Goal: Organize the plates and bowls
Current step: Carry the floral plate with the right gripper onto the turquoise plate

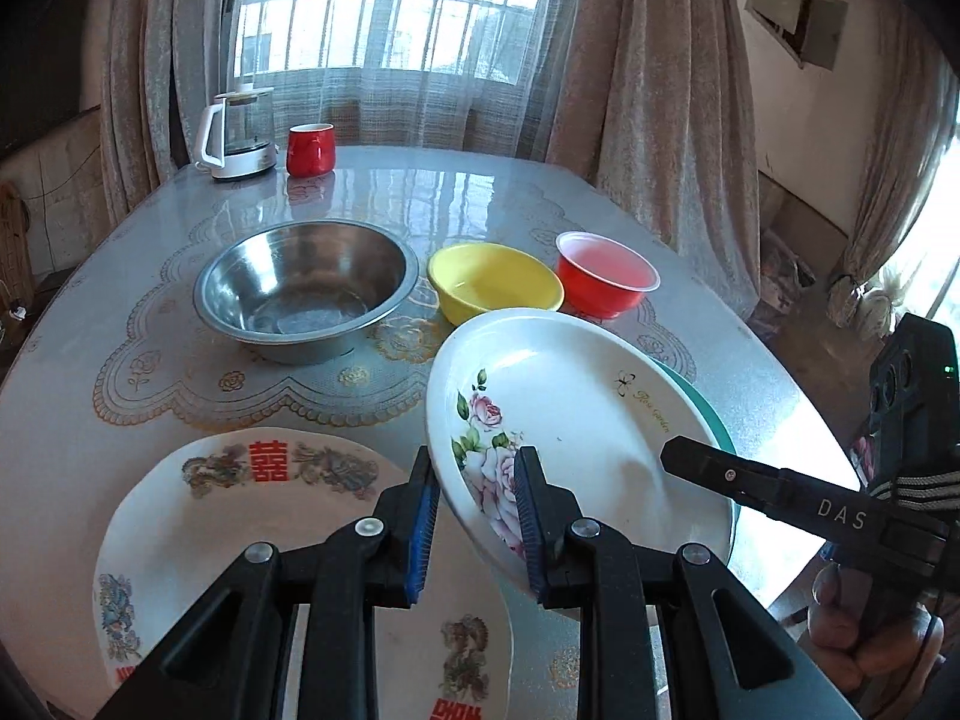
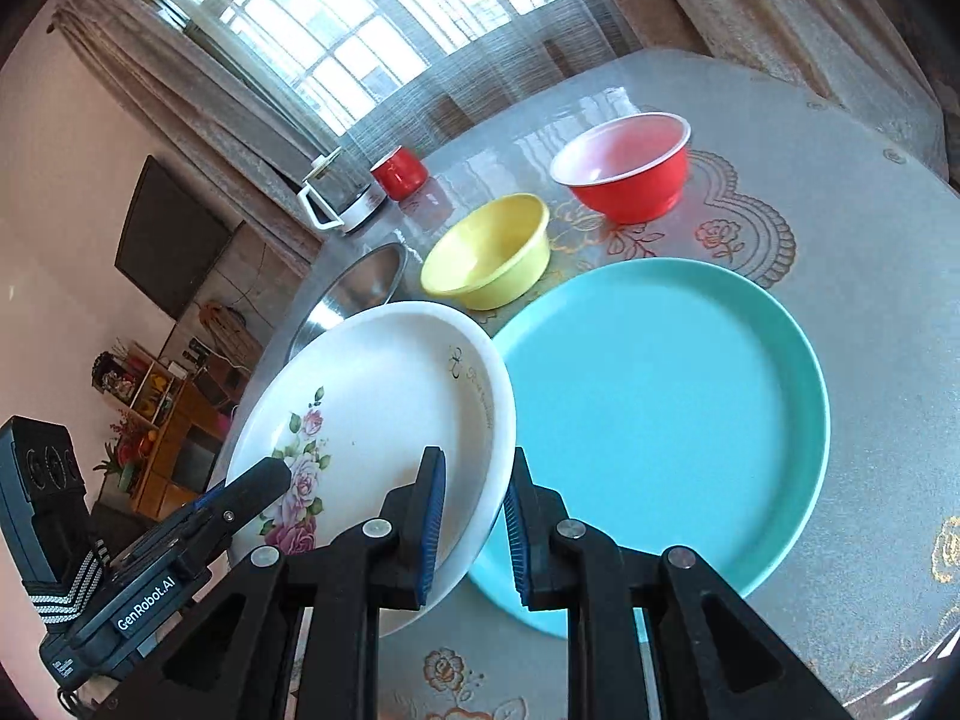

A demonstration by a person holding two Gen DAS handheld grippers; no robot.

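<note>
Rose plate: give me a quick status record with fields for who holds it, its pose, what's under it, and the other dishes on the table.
held item: white rose plate
left gripper: shut on the plate's near rim
right gripper: shut on the opposite rim
pose: tilted, off the table
beneath: teal plate, partly overlapped
beside: plate with red characters, flat on the table
bowls: steel bowl, yellow bowl, red bowl, in a row, unstacked
far edge: kettle, red cup
</note>
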